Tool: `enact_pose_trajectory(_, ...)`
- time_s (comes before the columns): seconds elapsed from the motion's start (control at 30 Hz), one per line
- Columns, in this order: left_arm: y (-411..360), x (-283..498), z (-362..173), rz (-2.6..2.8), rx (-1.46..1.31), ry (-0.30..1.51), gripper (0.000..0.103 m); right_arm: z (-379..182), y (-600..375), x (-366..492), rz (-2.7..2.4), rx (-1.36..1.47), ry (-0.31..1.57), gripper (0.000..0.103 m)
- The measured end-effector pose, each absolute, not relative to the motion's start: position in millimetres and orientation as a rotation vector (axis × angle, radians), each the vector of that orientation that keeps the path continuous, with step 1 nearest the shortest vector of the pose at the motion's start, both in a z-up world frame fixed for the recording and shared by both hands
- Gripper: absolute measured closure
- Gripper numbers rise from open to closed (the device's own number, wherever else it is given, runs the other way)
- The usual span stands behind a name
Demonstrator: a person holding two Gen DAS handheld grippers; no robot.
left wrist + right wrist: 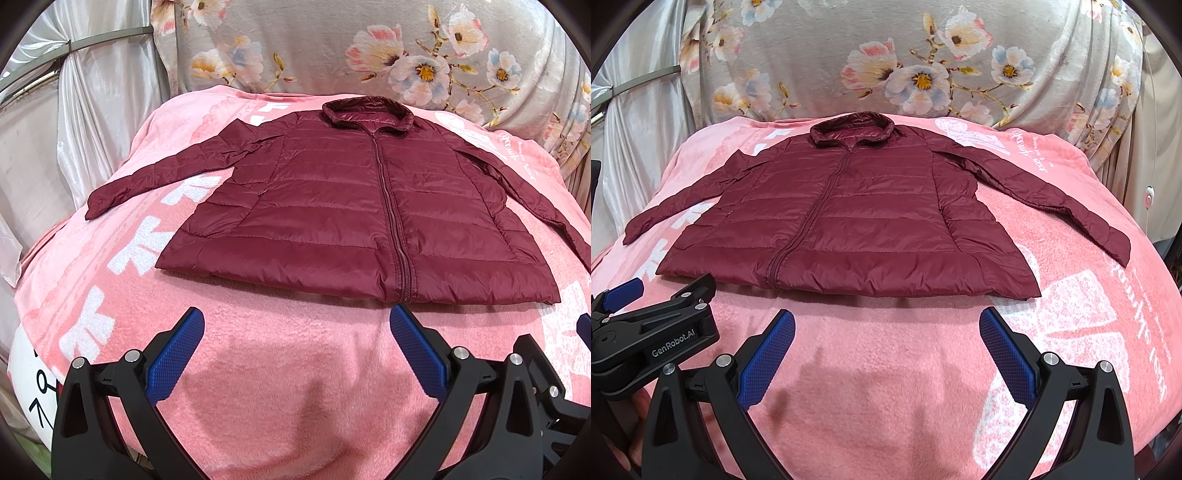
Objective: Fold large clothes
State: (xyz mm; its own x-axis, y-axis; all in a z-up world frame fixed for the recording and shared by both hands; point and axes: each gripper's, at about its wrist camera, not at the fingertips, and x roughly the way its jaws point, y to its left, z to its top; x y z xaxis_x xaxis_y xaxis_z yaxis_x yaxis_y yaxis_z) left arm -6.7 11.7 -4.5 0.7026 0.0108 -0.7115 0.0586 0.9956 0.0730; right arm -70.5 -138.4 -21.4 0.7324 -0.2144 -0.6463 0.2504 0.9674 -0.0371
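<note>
A dark red quilted jacket (351, 206) (849, 221) lies flat and zipped on a pink blanket (295, 350) (886, 350), collar at the far side, hem toward me, both sleeves spread outward. My left gripper (297, 317) hovers open just short of the hem, nothing between its blue pads (177, 354). My right gripper (886, 319) is likewise open and empty in front of the hem. The left gripper's black body (657, 332) shows at the left edge of the right wrist view.
A floral grey cloth (369, 48) (886, 55) hangs behind the blanket. White satin drapery (92, 110) and a metal bar (74, 44) stand at the left. A white object with black marks (33, 376) lies at the blanket's near left.
</note>
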Motion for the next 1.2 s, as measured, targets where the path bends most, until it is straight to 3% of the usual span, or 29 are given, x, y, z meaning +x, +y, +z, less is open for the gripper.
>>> enact_pose_trajectory(0.27, 23.9, 6.3, -3.2, -0.018, 0.043, 0.798, 0.005, -22.2, -166.6, -59.0, -0.314, 0.126, 0.72, 0.005)
enact_pose_trajectory(0.53, 35.7, 46.1, -7.4, 0.027, 0.046, 0.79, 0.005, -19.4, -275.1, -39.1, -0.544, 0.254, 0.68, 0.005)
enact_pose_trajectory(0.77, 39.9, 81.9, -8.7, 0.048, 0.01, 0.728, 0.005, -40.0, -394.5, -12.6, -0.59, 0.543, 0.659, 0.005)
enact_pose_trajectory(1.03, 28.3, 129.9, -13.7, 0.056, 0.058, 0.792, 0.005, -67.9, -474.8, 20.7, -0.615, 0.804, 0.589, 0.005)
enact_pose_trajectory(1.17, 28.5, 149.5, -15.7, 0.041, 0.052, 0.801, 0.005, -60.6, -500.9, 31.2, -0.667, 0.811, 0.539, 0.016)
enact_pose_trajectory(1.2, 28.7, 154.1, -16.2, 0.039, 0.053, 0.801, 0.005, -60.4, -508.0, 32.2, -0.675, 0.827, 0.526, 0.025)
